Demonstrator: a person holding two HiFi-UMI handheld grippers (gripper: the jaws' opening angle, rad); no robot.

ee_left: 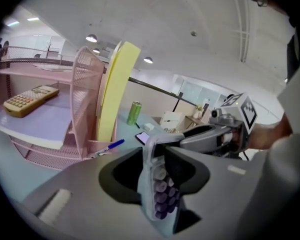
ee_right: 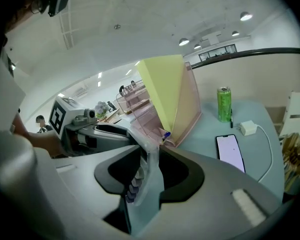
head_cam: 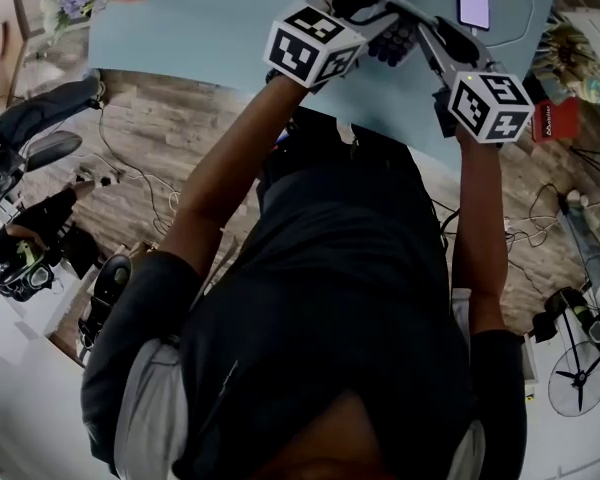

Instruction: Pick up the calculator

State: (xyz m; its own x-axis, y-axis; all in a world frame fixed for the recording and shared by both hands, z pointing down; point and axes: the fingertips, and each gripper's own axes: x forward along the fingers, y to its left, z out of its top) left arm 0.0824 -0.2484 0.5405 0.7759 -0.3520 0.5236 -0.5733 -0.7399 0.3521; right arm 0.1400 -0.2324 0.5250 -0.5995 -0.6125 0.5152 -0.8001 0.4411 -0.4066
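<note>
You've got the clear-cased calculator w/ round purple keys [ee_left: 159, 196] pinched edge-on by both the left gripper [ee_left: 157, 166] and the right gripper [ee_right: 146, 176], each shut narrow on its thin body. In the head view it's at your 12–1 o'clock, over the pale blue table [head_cam: 200, 18]. It looks lifted clear, so the pick seems basically done. The beige calculator [ee_left: 30, 100] sits on the pink mesh rack [ee_left: 85, 99] at 9 o'clock in the left gripper view.

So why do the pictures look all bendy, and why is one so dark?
Left gripper view: the wide lens bends the pink mesh rack, and the close-up clear calculator with purple keys is blurry. Right gripper view: black corners, bright ceiling lights. Head view: the person's dark shirt fills it.
</note>
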